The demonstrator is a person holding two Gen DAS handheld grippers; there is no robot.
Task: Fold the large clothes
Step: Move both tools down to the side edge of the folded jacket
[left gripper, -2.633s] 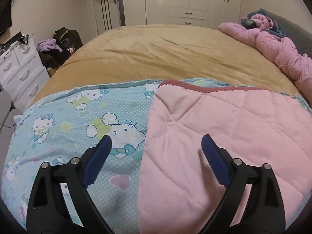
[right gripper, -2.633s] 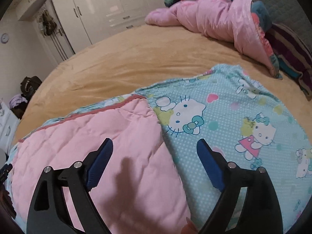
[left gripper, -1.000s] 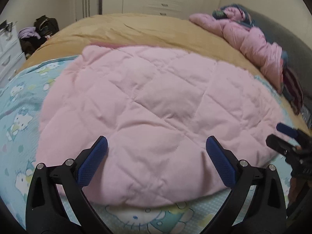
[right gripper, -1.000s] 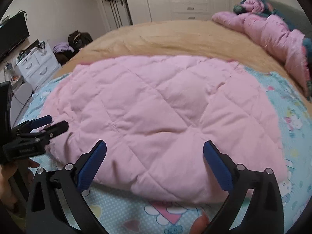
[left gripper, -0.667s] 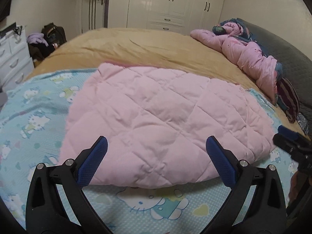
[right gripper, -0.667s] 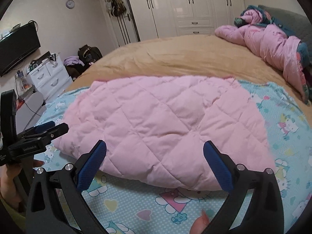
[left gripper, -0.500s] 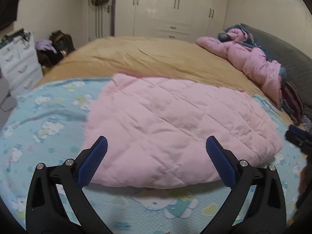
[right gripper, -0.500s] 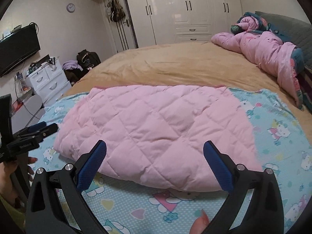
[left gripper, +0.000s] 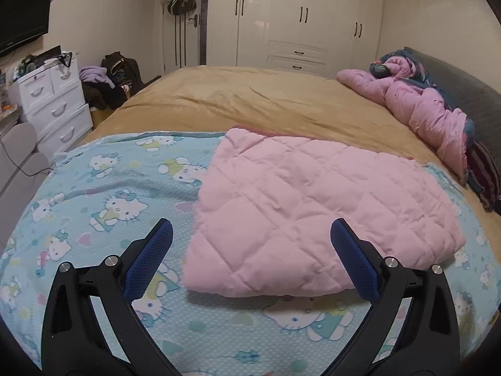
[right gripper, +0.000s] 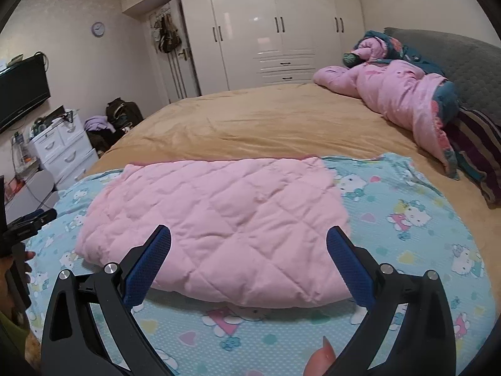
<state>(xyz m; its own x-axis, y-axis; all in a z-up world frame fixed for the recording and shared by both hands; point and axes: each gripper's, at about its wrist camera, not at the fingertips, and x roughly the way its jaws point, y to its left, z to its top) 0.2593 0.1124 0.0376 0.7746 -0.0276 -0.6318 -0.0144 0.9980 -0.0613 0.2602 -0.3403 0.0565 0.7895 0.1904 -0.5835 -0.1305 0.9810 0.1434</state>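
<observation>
A pink quilted garment (left gripper: 316, 206) lies folded flat on a light blue cartoon-cat sheet (left gripper: 103, 194) spread over the bed; in the right wrist view the same pink garment (right gripper: 219, 219) fills the middle, on the same sheet (right gripper: 407, 219). My left gripper (left gripper: 252, 235) hangs open above the garment's near left edge, with nothing between its fingers. My right gripper (right gripper: 249, 241) is open too, above the garment's near edge and holding nothing. The left gripper (right gripper: 29, 221) shows at the far left edge of the right wrist view, beside the sheet.
A tan bedspread (left gripper: 250, 100) covers the bed behind the sheet. A crumpled pink duvet (left gripper: 422, 106) lies against the grey headboard (right gripper: 463, 62) at right. White drawers (left gripper: 53, 100), a dark bag (left gripper: 119, 72) and white wardrobes (right gripper: 275, 31) stand at the left and back.
Both grippers have pulled back and risen from the garment, still open; more sheet and room show. The garment, half spread 2.6 s ago, now lies as a compact folded pad.
</observation>
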